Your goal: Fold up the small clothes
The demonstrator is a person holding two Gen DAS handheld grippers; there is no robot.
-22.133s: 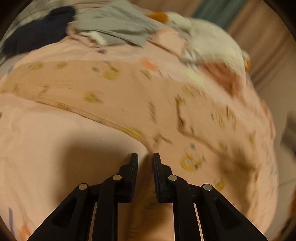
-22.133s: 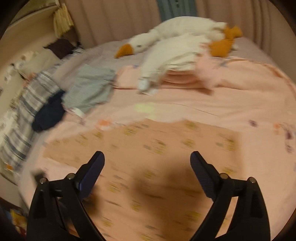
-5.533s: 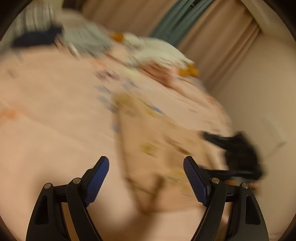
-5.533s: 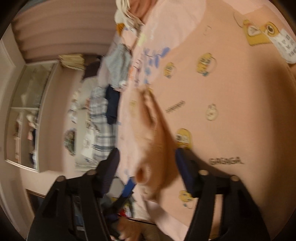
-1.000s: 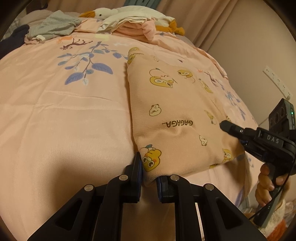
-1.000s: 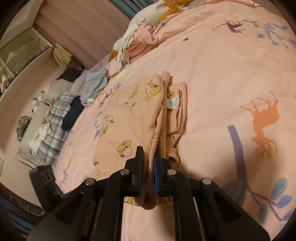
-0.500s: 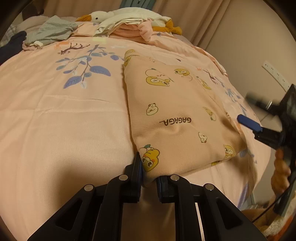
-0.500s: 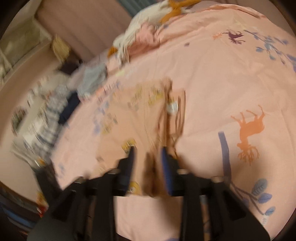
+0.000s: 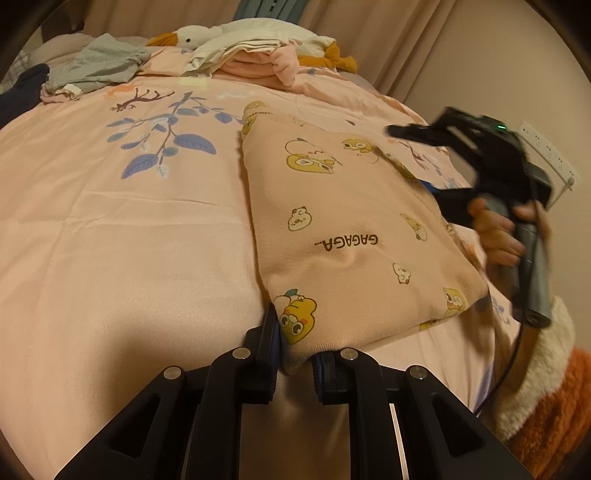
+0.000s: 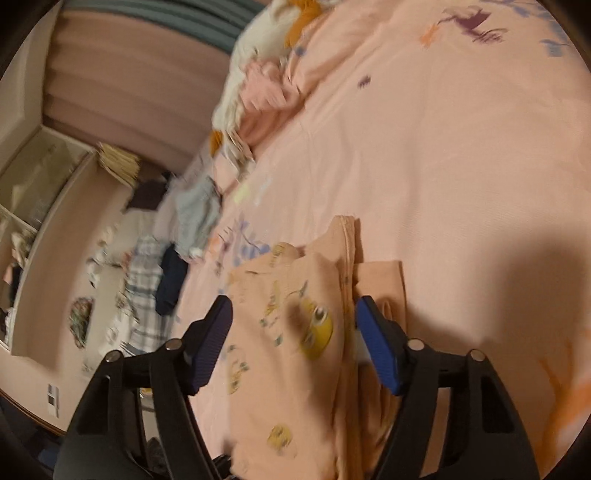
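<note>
Far left, back of the bed: a grey garment [image 9: 98,62] and a dark navy one [image 9: 18,92] lie crumpled near a stuffed goose [image 9: 229,33] and a pink folded pile [image 9: 258,68]. We take these for the waiting items, parked clear of the work area.

Bed cover: the pink bedspread [image 9: 110,240] with its blue branch print serves as our folding surface.

Left tool [image 9: 293,356]: clenched on the near corner of the peach cartoon-print garment [image 9: 351,229], cloth pinched between the jaws. We read this as an anchor, keeping the folded stack from sliding.

Garment position: it lies right of the bed's centre, near the right edge, flat and folded into a rough rectangle.

Garment axis: its long side runs away from us toward the pillows, near corner at our left tool. The "GAGAGA" lettering [image 9: 347,242] reads upside down from here, so the print's top points toward us.

Layers: the right wrist view shows the garment [image 10: 295,350] with stacked fold edges along its right side, so we judge at least one fold done.

Right tool [image 10: 293,341]: released, jaws spread wide, hovering above the garment with a cartoon face between the blue pads [image 10: 376,350]. In the left view it sits blurred [image 9: 480,147] off the garment's right side.
</note>
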